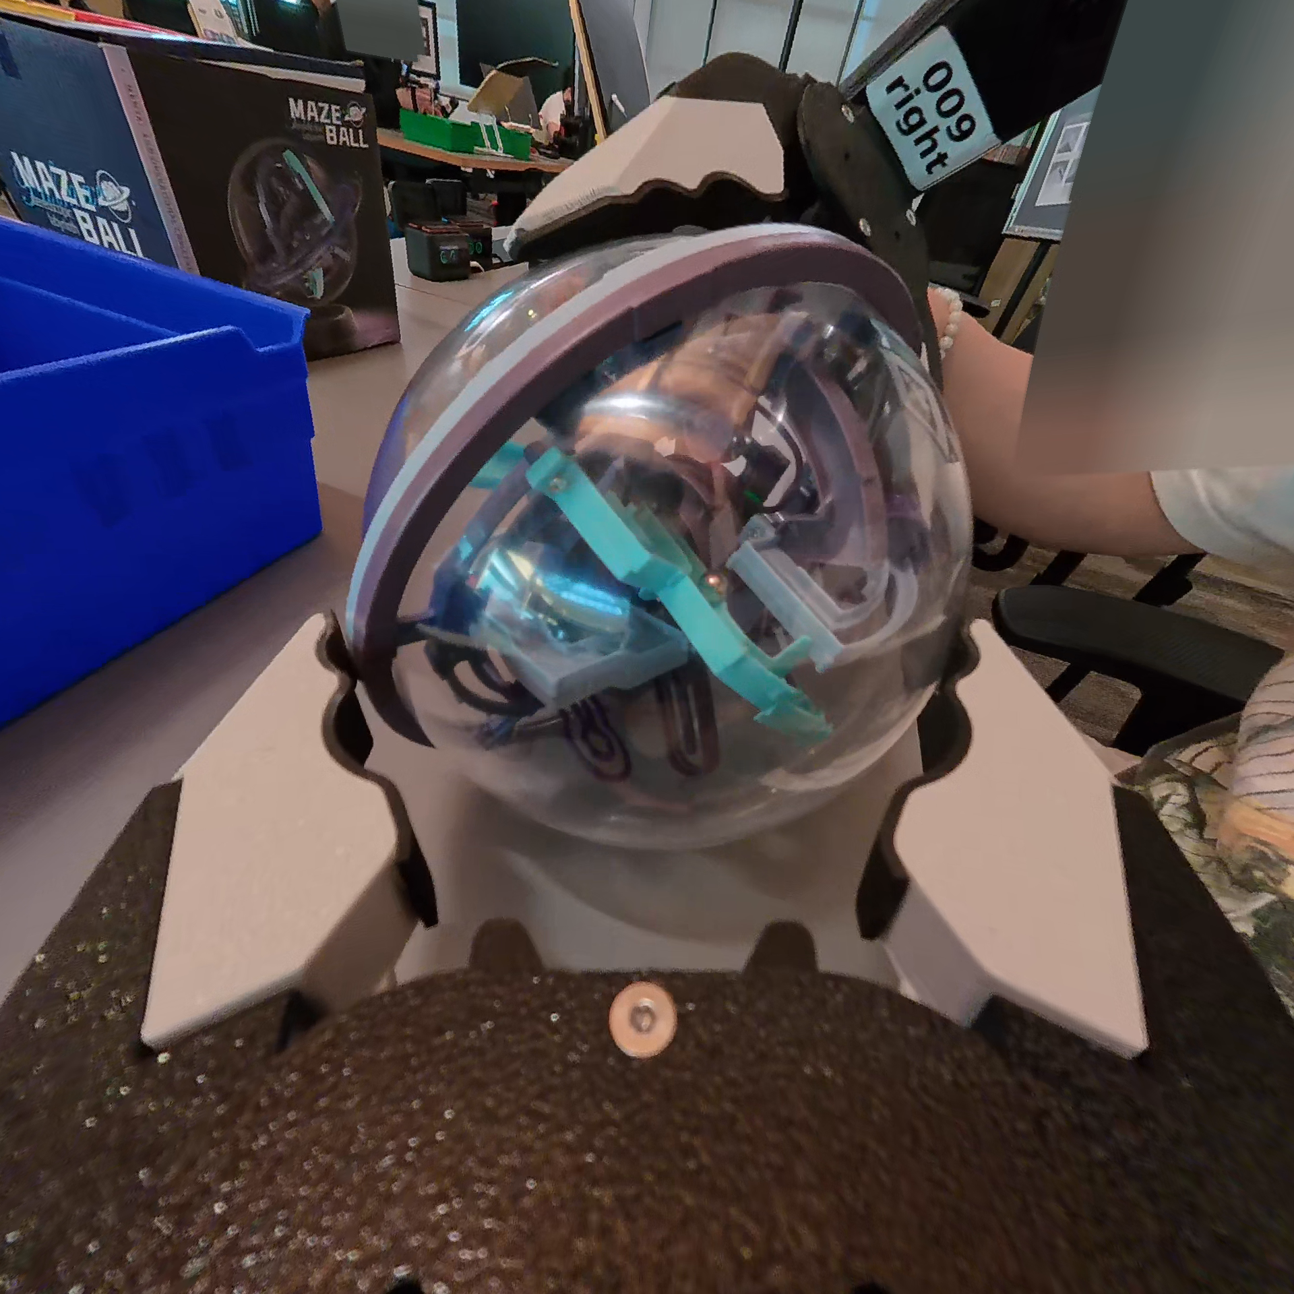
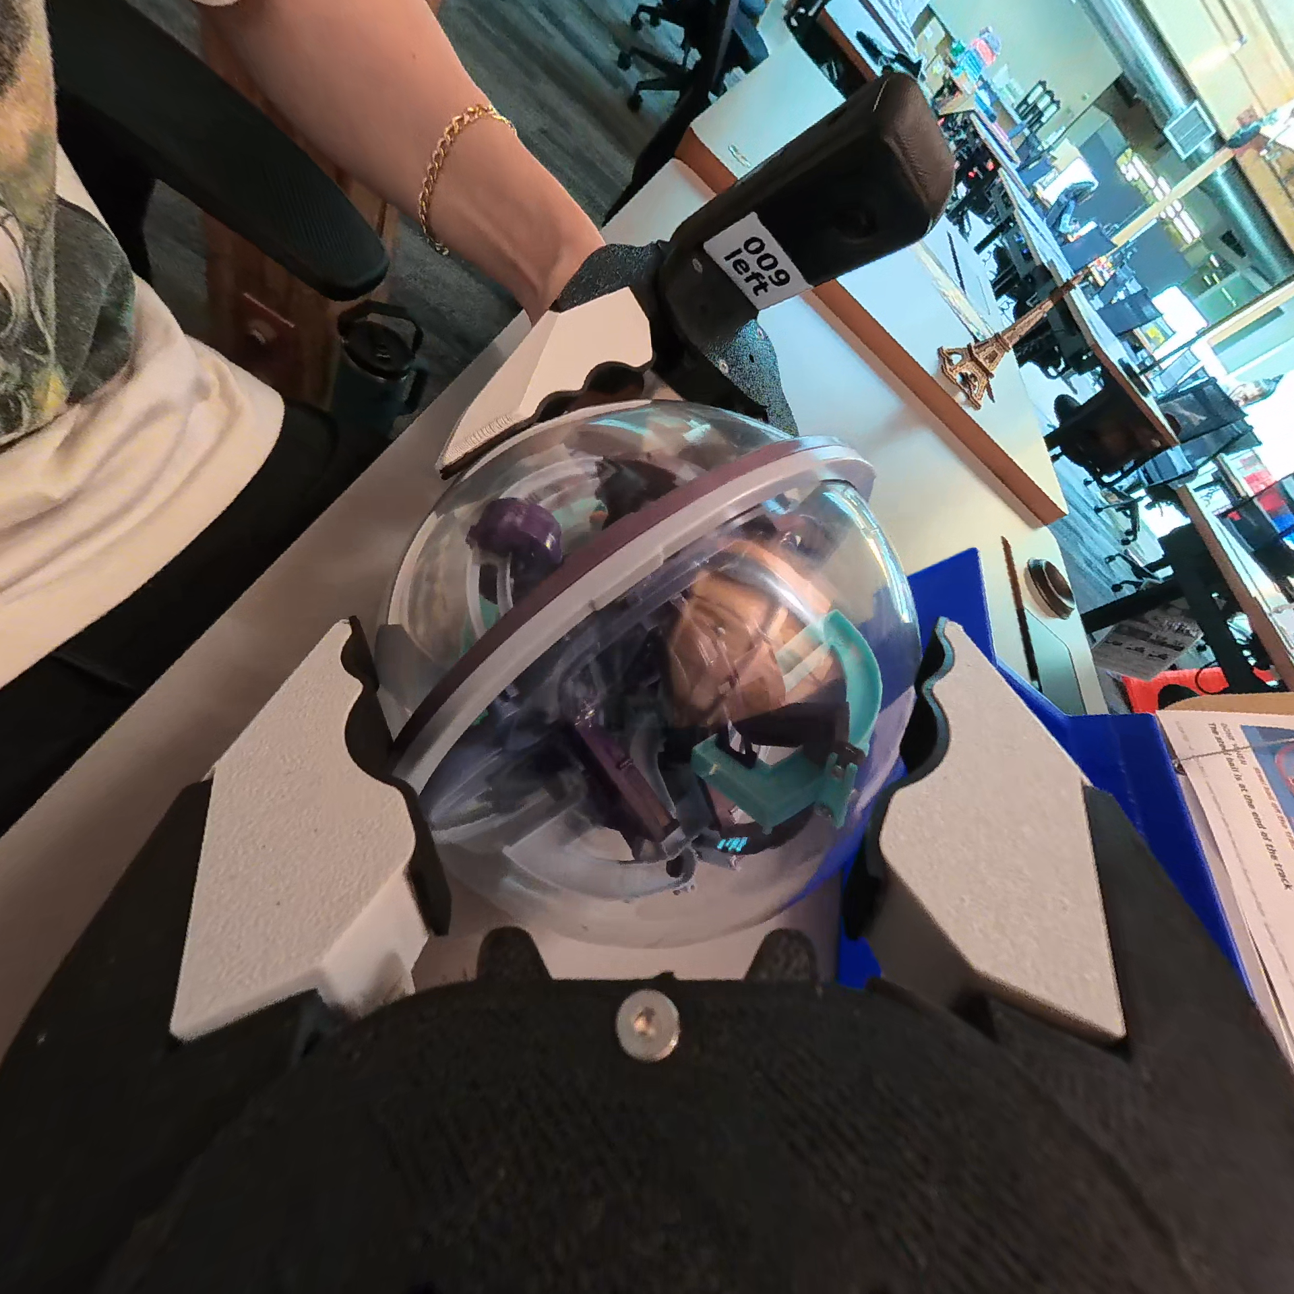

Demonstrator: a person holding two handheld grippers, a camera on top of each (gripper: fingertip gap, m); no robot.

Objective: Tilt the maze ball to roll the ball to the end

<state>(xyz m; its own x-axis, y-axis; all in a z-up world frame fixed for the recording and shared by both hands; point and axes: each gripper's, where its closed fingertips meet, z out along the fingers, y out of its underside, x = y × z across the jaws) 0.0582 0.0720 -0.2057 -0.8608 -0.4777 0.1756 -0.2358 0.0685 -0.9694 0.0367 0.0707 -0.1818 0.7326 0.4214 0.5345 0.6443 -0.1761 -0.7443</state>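
Observation:
The maze ball (image 1: 658, 532) is a clear sphere with a purple and white equator band that runs slantwise, and teal (image 1: 630, 553) and grey tracks inside. A small shiny ball (image 1: 714, 580) seems to sit on the teal track. My left gripper (image 1: 651, 634) is shut on the sphere, one finger on each side. My right gripper (image 1: 672, 175) clamps it from the top and far side. In the right wrist view the maze ball (image 2: 651, 686) sits between the right gripper's (image 2: 648, 644) fingers, with the left gripper (image 2: 560, 392) on its far side. The sphere hangs just above the white table (image 2: 210, 700).
A blue bin (image 1: 140, 455) stands at the left, and it also shows in the right wrist view (image 2: 980, 630). The maze ball's box (image 1: 245, 189) is behind it. A person's arm (image 1: 1050, 476) and a chair (image 1: 1120, 644) are at the right. A printed sheet (image 2: 1246, 805) lies by the bin.

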